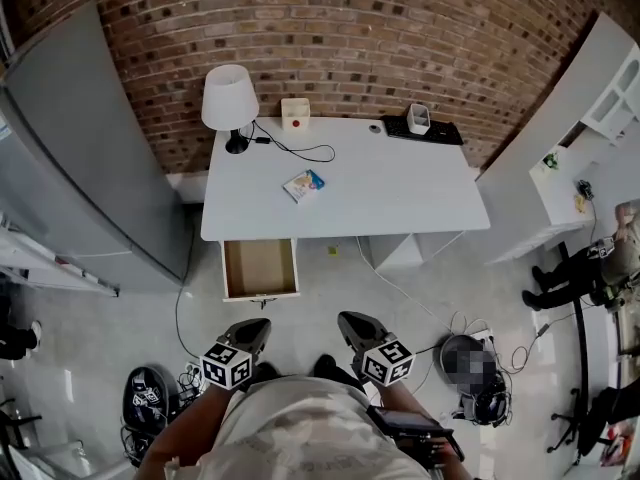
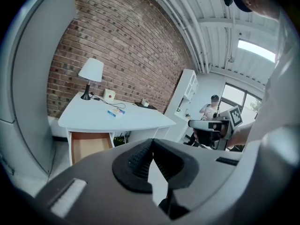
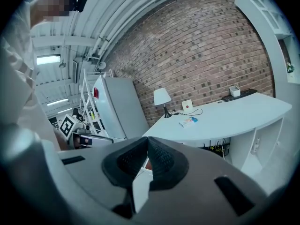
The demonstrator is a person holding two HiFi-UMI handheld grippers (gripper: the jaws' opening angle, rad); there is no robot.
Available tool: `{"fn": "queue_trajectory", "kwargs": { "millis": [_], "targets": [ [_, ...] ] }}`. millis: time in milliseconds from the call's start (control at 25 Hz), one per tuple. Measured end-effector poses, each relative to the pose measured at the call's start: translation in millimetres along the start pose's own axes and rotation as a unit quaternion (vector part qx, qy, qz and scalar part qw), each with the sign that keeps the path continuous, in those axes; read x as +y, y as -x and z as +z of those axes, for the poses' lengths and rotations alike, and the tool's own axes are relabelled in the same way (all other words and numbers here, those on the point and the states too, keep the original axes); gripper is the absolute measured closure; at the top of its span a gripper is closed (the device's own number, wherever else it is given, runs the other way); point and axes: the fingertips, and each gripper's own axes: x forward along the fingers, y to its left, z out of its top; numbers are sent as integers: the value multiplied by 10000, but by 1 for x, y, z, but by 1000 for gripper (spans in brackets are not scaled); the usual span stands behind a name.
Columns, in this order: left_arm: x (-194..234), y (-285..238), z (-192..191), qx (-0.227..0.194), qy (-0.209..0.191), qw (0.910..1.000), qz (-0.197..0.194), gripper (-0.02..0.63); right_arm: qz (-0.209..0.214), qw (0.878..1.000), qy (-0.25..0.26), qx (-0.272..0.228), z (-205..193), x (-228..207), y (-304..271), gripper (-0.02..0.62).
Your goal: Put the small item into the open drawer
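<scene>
You're standing well back from the counter (image 1: 400, 193) right now. The left tool (image 1: 255, 328) and right tool (image 1: 352, 323) are both hanging low in front of you, jaws pinched together with nothing between them. So you're going to need to walk in and open one wide before reaching.

The open drawer (image 1: 260, 268) is sticking out under the counter's front edge by the left corner, and it's looking empty.

The small item (image 1: 304, 184), a blue-and-white packet, is lying flat a bit left of the counter's middle, apart from everything else. It's looking thin, so I'd come in at a shallow angle and pinch across a short side. Pushing straight down will probably just skate it along the top. The drawer is almost directly in front of it, so it's a short carry over the front edge.

Further back, a lamp (image 1: 229, 98) is standing at the back left corner. A little white box (image 1: 295, 114) is sitting on the back edge, and a keyboard (image 1: 440, 130) is sitting at the back right. Behind that is a brick wall (image 1: 330, 38). A grey cabinet (image 1: 80, 158) is on the left, white shelving (image 1: 590, 138) is on the right, and someone is sitting off to the right.
</scene>
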Motion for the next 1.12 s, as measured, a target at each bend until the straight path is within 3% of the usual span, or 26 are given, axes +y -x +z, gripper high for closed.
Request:
{"fn": "queue_trajectory", "kwargs": {
  "millis": [400, 1120],
  "targets": [
    [15, -11, 2, 140, 41, 9998, 168, 600, 93, 9996, -282, -36, 2, -4, -16, 589],
    [-34, -73, -3, 440, -1, 9988, 225, 600, 39, 9983, -578, 72, -9, -74, 19, 589]
  ]
}}
